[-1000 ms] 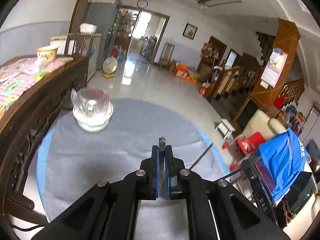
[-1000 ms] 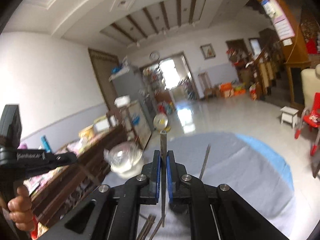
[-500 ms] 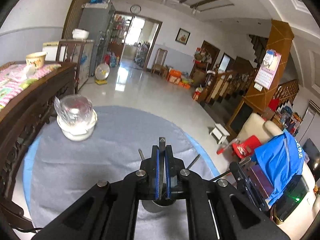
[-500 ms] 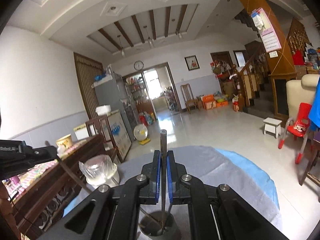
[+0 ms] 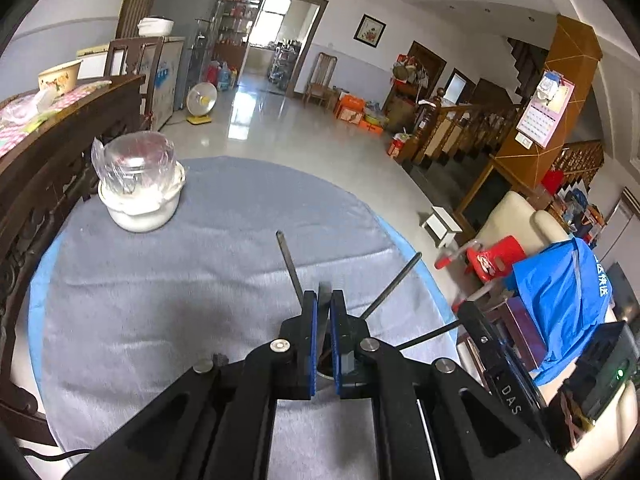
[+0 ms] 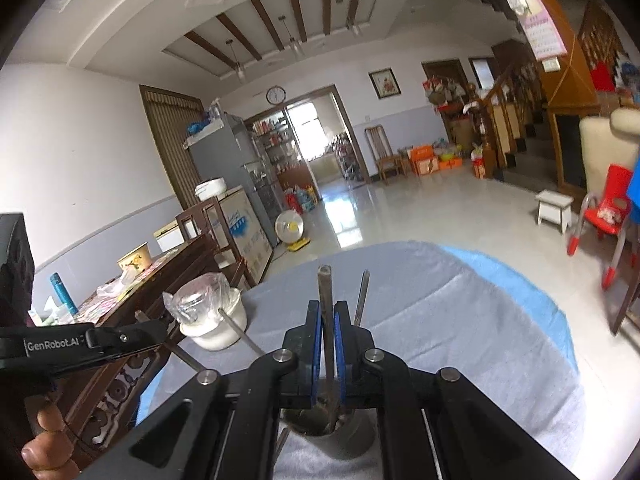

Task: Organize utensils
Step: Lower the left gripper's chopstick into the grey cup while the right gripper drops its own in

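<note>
The right tool (image 6: 327, 322) is closed on a dark chopstick (image 6: 325, 300); its lower end goes down into the grey cup (image 6: 332, 436), which stands on the surface (image 6: 460, 320) near its front edge. Another stick (image 6: 362, 296) leans in the cup just beside it. The left tool (image 5: 323, 312) grips a chopstick too, w/ its pads nearly together around the thin tip (image 5: 323, 294). Two more sticks (image 5: 290, 264) stick out of the cup at both sides. A white bowl (image 5: 142, 208) w/ a plastic-wrapped jar in it stands at the far left edge of the surface.
</note>
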Action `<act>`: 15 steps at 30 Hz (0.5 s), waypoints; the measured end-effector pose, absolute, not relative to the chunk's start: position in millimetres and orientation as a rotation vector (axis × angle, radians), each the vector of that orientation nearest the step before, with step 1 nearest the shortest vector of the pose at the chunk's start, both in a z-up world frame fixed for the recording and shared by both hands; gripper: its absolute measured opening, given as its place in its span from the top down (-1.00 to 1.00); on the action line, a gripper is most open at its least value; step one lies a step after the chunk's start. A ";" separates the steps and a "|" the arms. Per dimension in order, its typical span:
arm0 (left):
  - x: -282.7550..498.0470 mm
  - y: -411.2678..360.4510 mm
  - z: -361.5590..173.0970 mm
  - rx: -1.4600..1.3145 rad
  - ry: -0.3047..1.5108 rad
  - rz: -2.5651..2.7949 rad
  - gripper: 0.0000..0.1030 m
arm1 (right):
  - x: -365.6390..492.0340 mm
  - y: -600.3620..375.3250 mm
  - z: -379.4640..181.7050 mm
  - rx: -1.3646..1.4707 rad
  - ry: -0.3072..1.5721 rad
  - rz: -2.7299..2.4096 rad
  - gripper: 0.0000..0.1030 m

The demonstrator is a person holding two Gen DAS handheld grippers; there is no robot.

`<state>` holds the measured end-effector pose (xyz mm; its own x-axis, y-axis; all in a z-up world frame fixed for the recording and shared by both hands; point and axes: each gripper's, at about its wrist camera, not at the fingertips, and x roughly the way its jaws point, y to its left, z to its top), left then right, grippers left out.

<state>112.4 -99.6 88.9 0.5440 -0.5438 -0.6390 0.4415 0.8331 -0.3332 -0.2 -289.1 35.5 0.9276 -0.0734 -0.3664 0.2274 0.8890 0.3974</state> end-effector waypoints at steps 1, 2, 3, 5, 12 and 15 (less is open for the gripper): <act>112.2 -98.6 88.0 -0.138 0.812 -0.587 0.87 | 0.4 -291.4 32.1 0.482 0.370 -0.145 0.81; 111.1 -96.2 86.2 -0.140 0.818 -0.590 0.84 | 2.1 -290.9 30.2 0.499 0.382 -0.137 0.80; 110.5 -93.8 84.6 -0.142 0.823 -0.593 0.72 | 2.7 -292.3 26.8 0.525 0.399 -0.123 0.80; 107.3 -85.0 80.4 -0.153 0.830 -0.589 0.38 | 3.3 -295.4 18.7 0.571 0.438 -0.097 0.80; 97.6 -48.7 67.6 -0.161 0.820 -0.527 0.11 | -15.4 -297.1 0.4 0.622 0.444 -0.047 0.67; 97.7 -26.9 55.1 -0.179 0.838 -0.478 0.09 | -27.6 -295.1 -2.7 0.633 0.415 -0.029 0.14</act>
<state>97.7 -26.9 55.1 0.5711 -0.4738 -0.6704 0.3355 0.8800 -0.3362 -27.6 -295.1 -2.7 0.9176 0.0986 -0.3850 0.1518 0.8084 0.5687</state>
